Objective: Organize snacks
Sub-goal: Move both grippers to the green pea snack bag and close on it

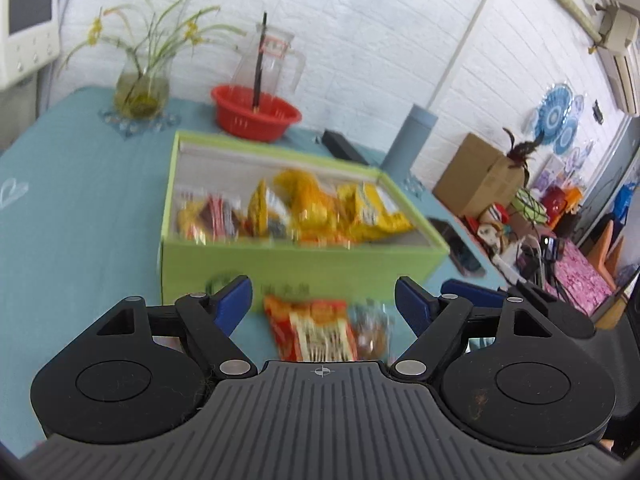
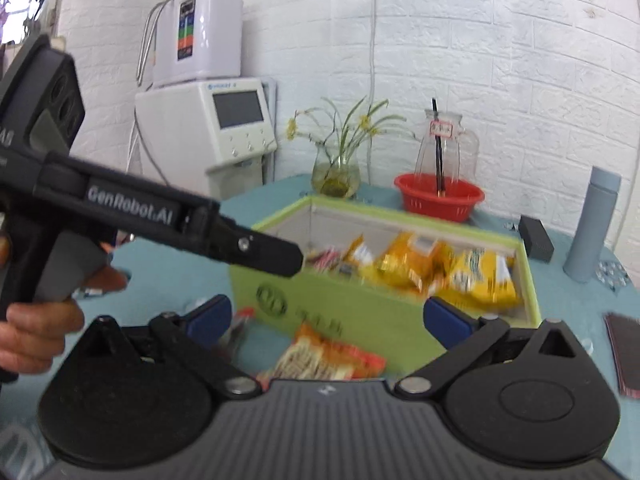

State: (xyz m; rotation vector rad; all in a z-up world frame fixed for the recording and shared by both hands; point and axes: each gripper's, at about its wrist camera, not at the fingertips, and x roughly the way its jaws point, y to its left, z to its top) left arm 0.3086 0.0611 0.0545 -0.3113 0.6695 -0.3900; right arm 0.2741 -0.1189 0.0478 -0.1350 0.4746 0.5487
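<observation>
your left gripper [image 1: 323,300] and right gripper [image 2: 327,320] both spread wide, gripping nothing, blurry red snack packet [image 1: 312,330] partly hidden under them, beside the green box [image 1: 300,268], tabletop [image 1: 80,220] edge cut off

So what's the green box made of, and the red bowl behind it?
The green box looks like cardboard: flat matte walls, sharp folded corners, a pale inside and a printed logo on the front. The red bowl looks like plastic: smooth and slightly shiny, with rows of small slots in its side like a strainer.
</observation>
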